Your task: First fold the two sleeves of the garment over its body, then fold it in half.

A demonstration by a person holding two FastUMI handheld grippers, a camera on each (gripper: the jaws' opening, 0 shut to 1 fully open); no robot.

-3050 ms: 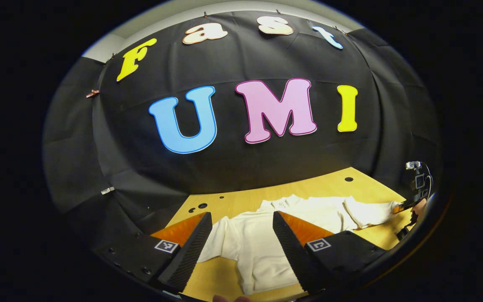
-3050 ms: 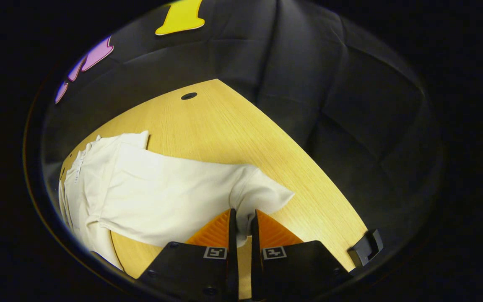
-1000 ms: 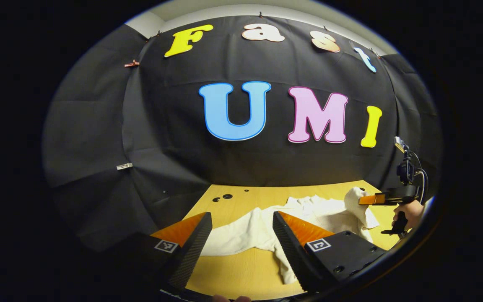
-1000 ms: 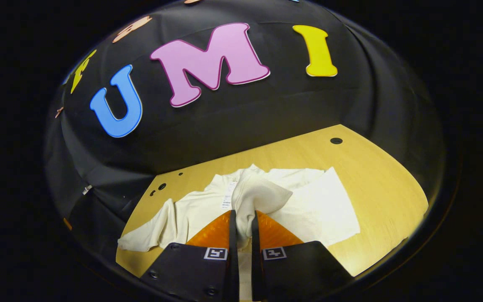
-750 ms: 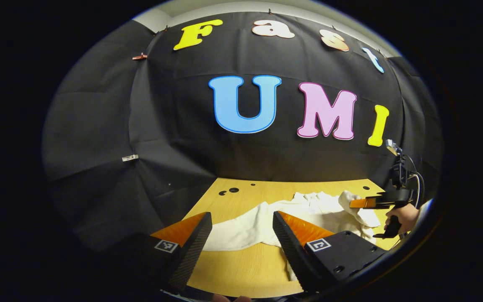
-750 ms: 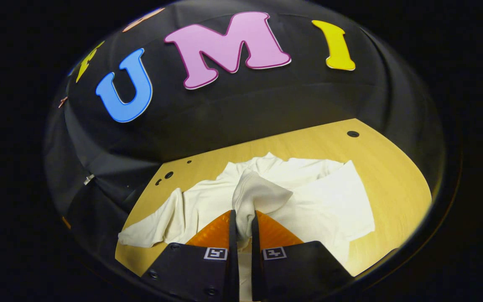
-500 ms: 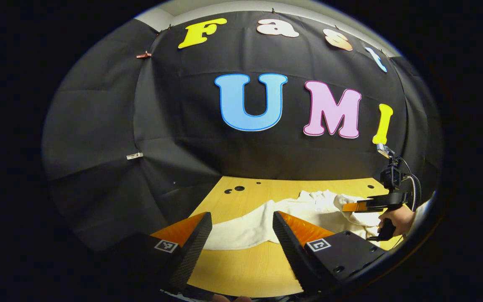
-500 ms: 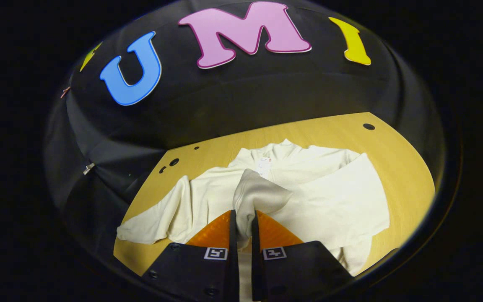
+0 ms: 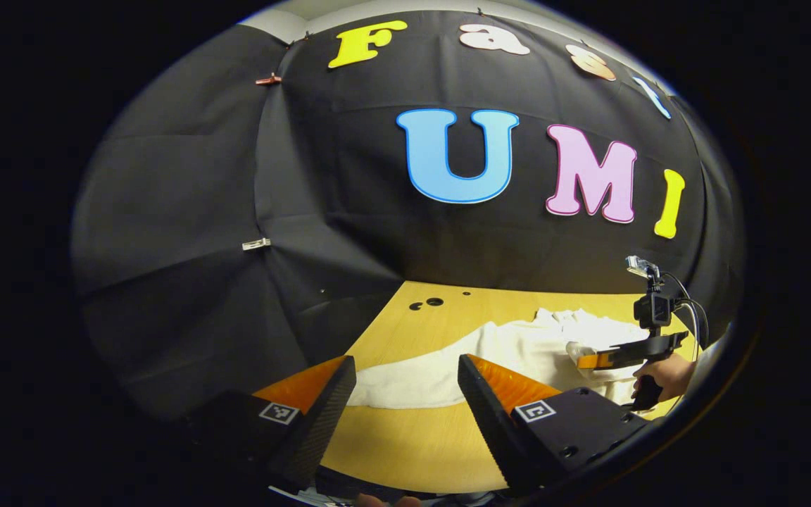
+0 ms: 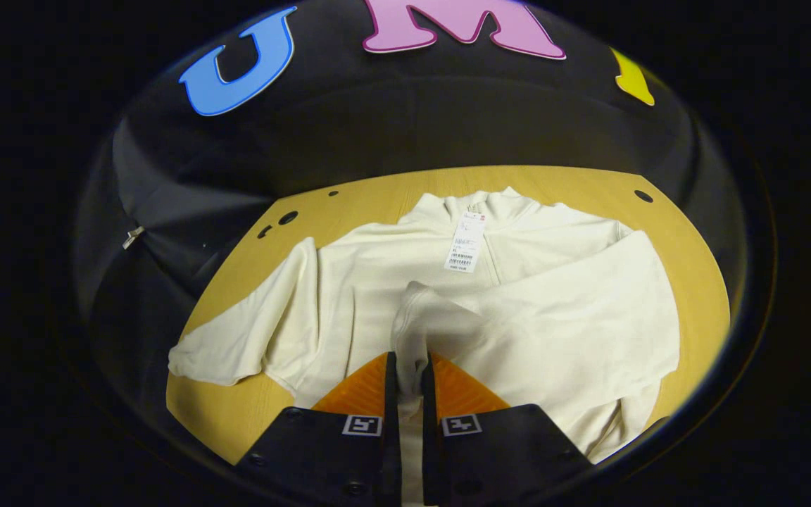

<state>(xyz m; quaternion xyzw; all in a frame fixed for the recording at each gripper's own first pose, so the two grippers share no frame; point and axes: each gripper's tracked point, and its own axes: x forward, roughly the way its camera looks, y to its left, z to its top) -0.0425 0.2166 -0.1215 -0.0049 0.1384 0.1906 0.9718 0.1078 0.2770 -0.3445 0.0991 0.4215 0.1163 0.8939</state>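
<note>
**Kid:** Sleeves first, right? How much is done?

**Helper:** Start at the left. In the right gripper view, the left sleeve point(image 10: 236, 338) lies flat on the wooden table point(image 10: 250, 415), sticking out past the white garment point(image 10: 377, 282). It looks like nobody has folded it yet. Move right, and the right sleeve point(image 10: 574, 310) lies across the garment's body. Its cuff end is up in the tongs. So I think one sleeve is nearly folded, one is left, and the fold in half comes after that.

**Kid:** What are the tongs doing?

**Helper:** The left gripper point(image 9: 405, 394) is spread wide with nothing in it. It hangs over the near edge of the table. The flat sleeve lies on the table beyond it, showing between its fingers, not touching them. The right gripper point(image 10: 405, 373) is squeezed tight on the cuff point(image 10: 419, 310) of the right sleeve, above the middle of the garment. In the left gripper view you can see it far to the right, with a hand point(image 9: 662, 377) holding it.

**Kid:** Where is the garment?

**Helper:** It lies spread on the table, collar toward the wall. A paper tag point(image 10: 465, 243) sits near the collar.
</note>
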